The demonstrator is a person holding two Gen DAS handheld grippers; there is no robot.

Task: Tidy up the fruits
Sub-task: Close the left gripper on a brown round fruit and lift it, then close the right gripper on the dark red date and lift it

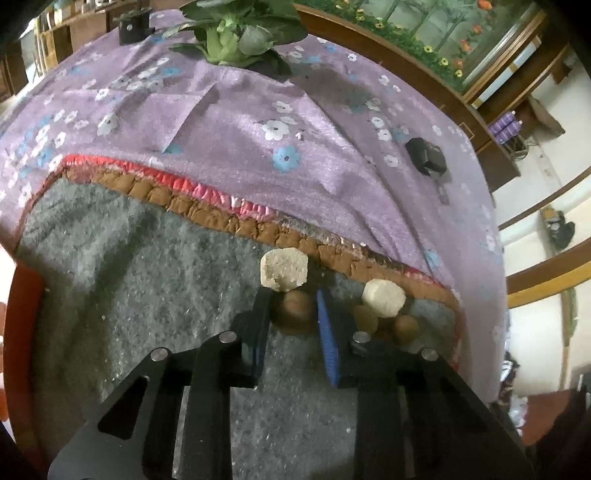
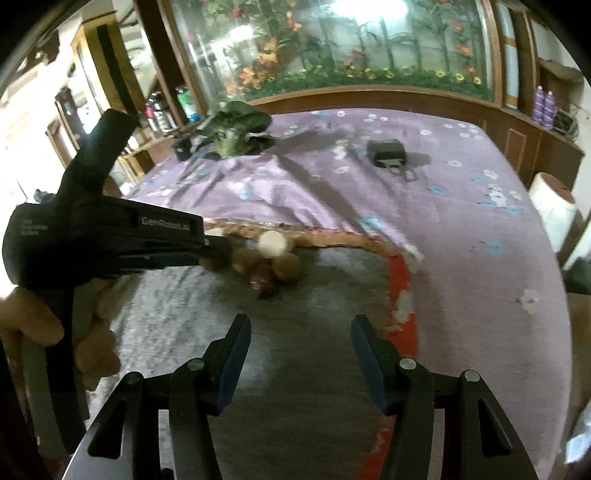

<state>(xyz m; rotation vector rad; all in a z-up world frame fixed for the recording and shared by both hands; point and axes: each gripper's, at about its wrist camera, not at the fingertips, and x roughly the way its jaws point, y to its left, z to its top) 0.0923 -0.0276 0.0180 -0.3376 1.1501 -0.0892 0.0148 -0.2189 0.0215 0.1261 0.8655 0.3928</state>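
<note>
In the left wrist view my left gripper (image 1: 293, 299) is closed around a brown round fruit (image 1: 293, 312) on the grey mat (image 1: 147, 314). A pale foam-wrapped fruit (image 1: 283, 267) lies just beyond it. Another foam-wrapped fruit (image 1: 383, 297) and two small brown fruits (image 1: 405, 325) lie to the right by the mat's brown edge. In the right wrist view my right gripper (image 2: 301, 328) is open and empty above the mat (image 2: 314, 369). The fruit pile (image 2: 275, 264) lies ahead of it, with the left gripper's body (image 2: 103, 236) reaching in from the left.
The mat lies on a purple flowered bedspread (image 1: 295, 129). A leafy green vegetable (image 1: 232, 33) sits at the far side, a black gadget (image 1: 426, 157) to the right, a black block (image 1: 133, 24) far left. A wooden headboard (image 2: 369, 96) is behind.
</note>
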